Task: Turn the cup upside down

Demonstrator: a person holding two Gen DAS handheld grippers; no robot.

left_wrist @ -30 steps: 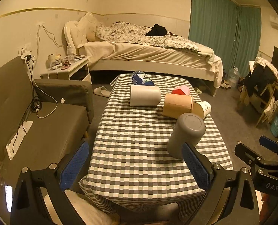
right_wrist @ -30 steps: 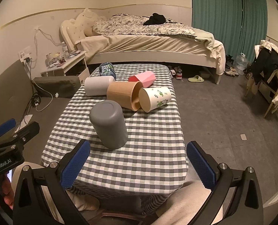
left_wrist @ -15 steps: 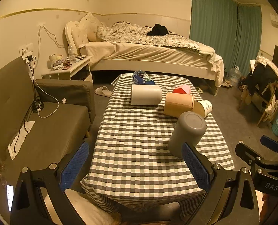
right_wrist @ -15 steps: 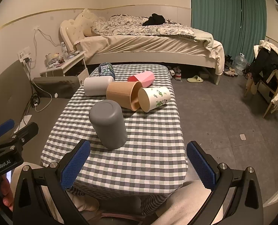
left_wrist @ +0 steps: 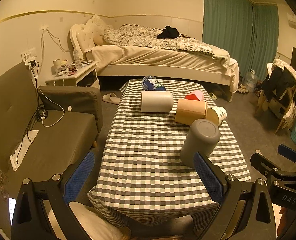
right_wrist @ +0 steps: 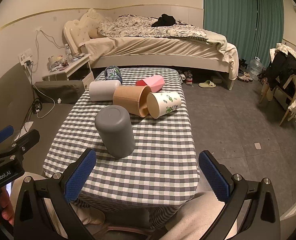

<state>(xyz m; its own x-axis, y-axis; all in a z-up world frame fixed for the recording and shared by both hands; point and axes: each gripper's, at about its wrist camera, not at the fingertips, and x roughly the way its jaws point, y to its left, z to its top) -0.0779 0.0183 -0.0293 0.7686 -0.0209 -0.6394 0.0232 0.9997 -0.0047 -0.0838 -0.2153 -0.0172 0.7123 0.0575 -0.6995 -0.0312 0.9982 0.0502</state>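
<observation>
A plain grey plastic cup [right_wrist: 115,130] stands upside down, closed base upward, on the low surface covered with a grey-and-white checked cloth [right_wrist: 158,160], in the near half and a little left of centre in the right wrist view. Beyond it, toward the far end, several cups lie on their sides: a tan cardboard-coloured cup [right_wrist: 131,99] touching a white paper cup printed with green leaves [right_wrist: 165,104] on its right, a pale grey-white cylindrical cup [right_wrist: 103,90] to the left, a pink faceted cup [right_wrist: 152,83] behind, and a dark blue printed cup [right_wrist: 113,73] at the far left corner. The right gripper [right_wrist: 147,177] hangs near the close edge with its blue-padded fingers [right_wrist: 80,176] spread wide and holding nothing, the grey cup just beyond its left finger and apart from it. In the left wrist view the left gripper [left_wrist: 144,179] is likewise wide open and empty, its right finger [left_wrist: 208,177] overlapping the foot of the grey cup [left_wrist: 200,140] in the picture; whether they touch cannot be told. A bed with a patterned quilt [left_wrist: 154,46] and green curtains [left_wrist: 238,38] fill the far side of the room.
</observation>
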